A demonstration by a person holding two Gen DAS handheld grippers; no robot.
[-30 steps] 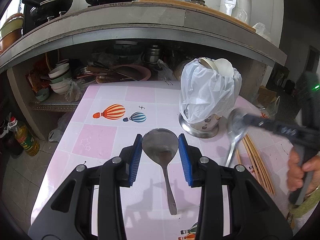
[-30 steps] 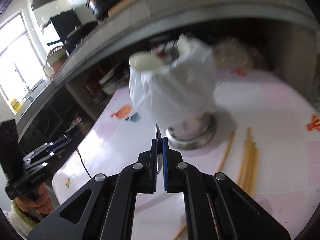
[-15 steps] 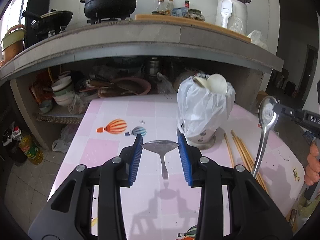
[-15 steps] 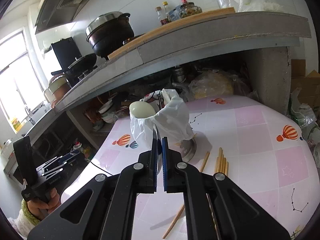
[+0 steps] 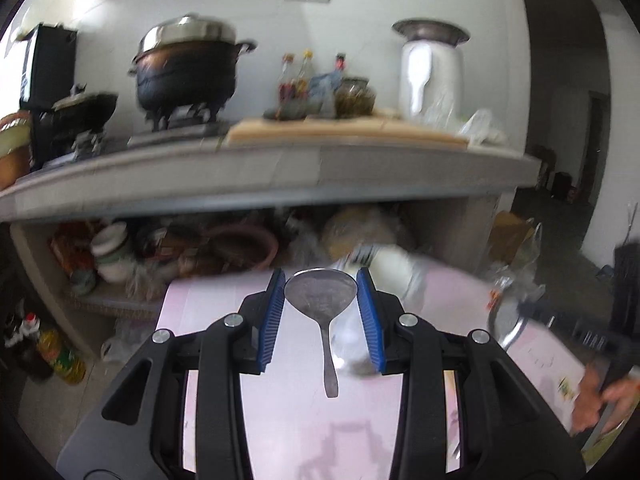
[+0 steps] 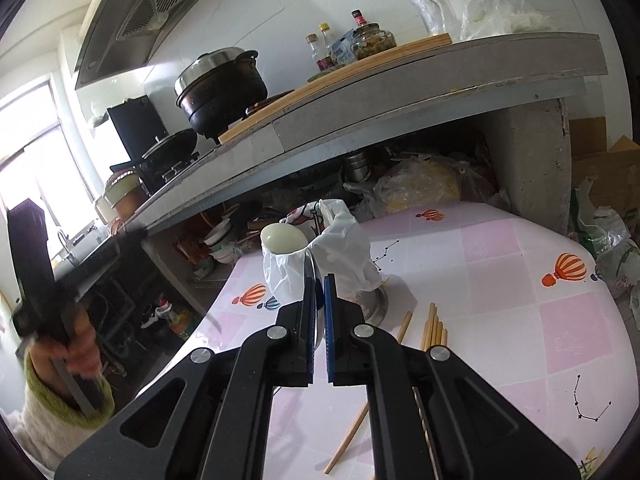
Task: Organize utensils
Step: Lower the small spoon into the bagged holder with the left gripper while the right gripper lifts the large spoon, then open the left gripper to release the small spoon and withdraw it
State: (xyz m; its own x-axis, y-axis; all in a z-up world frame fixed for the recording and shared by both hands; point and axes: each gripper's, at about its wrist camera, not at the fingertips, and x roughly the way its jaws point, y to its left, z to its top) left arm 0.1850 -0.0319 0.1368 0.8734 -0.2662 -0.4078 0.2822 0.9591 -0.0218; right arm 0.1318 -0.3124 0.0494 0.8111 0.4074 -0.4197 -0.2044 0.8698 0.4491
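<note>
A wide metal spoon (image 5: 320, 300) hangs handle-down above the pink table (image 5: 280, 420), my left gripper (image 5: 321, 280) shut on its bowl. Just behind the left fingers the bag-covered utensil holder (image 5: 400, 276) shows as a blur. My right gripper (image 6: 319, 284) is shut on a narrower metal spoon (image 6: 318, 320), seen edge-on, in front of the holder (image 6: 340, 264), which has a white ladle (image 6: 282, 238) in it. That same spoon's bowl (image 5: 505, 320) appears at the right of the left wrist view. Wooden chopsticks (image 6: 434, 328) lie on the table right of the holder.
A concrete counter (image 6: 400, 92) overhangs the table's far side, carrying a black pot (image 6: 220, 88), bottles and a white appliance. Bowls and bags crowd the shelf beneath it (image 5: 112, 256). An oil bottle (image 5: 60, 356) stands on the floor at left. A person's hand (image 6: 80, 340) grips the left tool.
Both grippers have risen from the table with their spoons. The left view now looks over the counter top, and the right gripper has backed away from the holder.
</note>
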